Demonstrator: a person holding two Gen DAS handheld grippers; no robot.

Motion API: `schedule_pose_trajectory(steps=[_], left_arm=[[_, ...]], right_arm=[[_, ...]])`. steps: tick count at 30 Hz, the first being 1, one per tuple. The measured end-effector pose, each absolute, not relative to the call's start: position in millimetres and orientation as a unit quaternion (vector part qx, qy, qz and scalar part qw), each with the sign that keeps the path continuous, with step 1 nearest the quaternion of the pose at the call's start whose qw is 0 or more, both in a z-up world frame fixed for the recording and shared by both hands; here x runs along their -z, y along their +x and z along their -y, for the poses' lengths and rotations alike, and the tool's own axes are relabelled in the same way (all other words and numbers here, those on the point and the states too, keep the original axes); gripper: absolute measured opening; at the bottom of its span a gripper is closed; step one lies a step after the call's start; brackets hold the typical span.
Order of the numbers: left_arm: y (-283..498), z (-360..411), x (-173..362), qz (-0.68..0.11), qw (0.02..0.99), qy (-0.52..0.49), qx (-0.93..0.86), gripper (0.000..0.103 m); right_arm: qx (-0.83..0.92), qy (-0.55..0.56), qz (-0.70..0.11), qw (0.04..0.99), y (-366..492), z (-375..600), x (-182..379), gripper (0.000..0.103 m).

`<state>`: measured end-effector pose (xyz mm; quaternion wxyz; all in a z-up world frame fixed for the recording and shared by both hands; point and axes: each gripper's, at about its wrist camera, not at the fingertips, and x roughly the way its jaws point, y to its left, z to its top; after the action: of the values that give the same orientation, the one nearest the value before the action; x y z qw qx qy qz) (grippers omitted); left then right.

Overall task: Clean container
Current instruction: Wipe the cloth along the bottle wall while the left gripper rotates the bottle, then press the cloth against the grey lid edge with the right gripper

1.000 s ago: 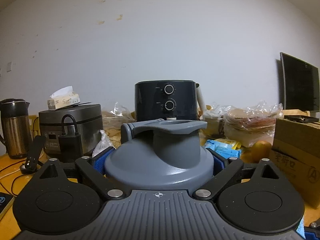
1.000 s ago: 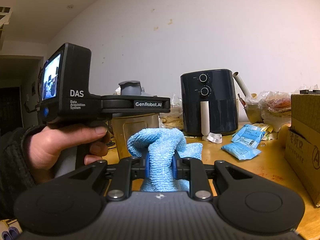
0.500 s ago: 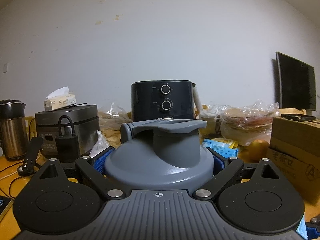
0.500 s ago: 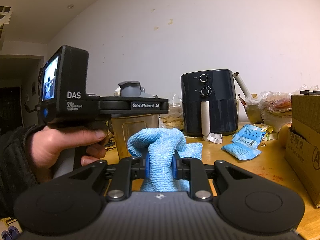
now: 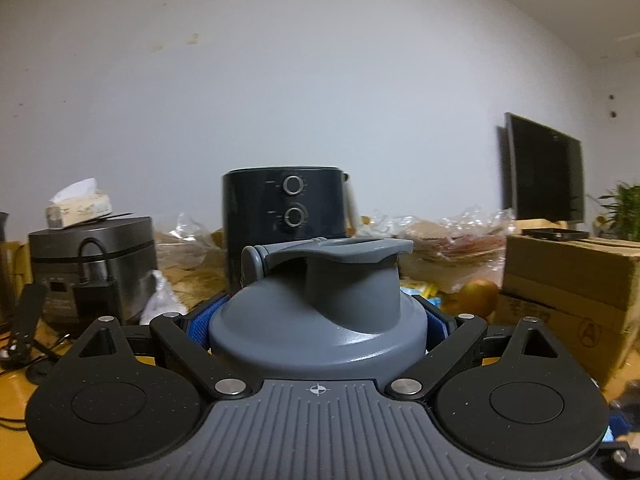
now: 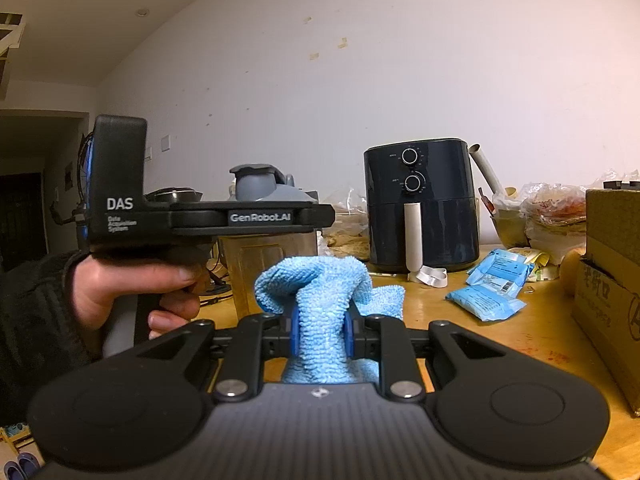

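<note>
Fingers of the person's hand, at the left of the right-wrist view, are wrapping the handle of the left gripper, whose jaws are clamping wide around the grey lid of the container. That container, amber-walled, is sitting low at centre-left, upright on the wooden table. Moving right, the right gripper is pinching a blue cloth in a narrow grip, the cloth bunching up above the pads (nearer the camera than the container, and seemingly not touching it). Further right, an air fryer and blue packets are standing clear. Judging by this, the wipe itself is not yet happening: container steadied, cloth ready. Next, the cloth needs bringing leftward against the container's wall while the left grip holds firm.
</note>
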<state>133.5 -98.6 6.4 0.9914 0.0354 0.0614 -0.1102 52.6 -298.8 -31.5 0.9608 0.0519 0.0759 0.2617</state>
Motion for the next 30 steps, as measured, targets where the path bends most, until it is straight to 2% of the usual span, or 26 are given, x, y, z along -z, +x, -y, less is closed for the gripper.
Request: schedule_pose_trajectory(steps=[23, 30], left_arm=[[144.6, 66.3, -1.4, -0.063, 0.959, 0.043, 0.273, 0.095], [149.3, 56.6, 0.1, -0.062, 0.944, 0.045, 0.321, 0.095]], right_arm=[[-0.258, 0.058, -0.073, 0.962, 52.4, 295.9, 35.4, 0.019], [-0.26, 0.058, -0.069, 0.961, 51.2, 296.1, 35.2, 0.015]])
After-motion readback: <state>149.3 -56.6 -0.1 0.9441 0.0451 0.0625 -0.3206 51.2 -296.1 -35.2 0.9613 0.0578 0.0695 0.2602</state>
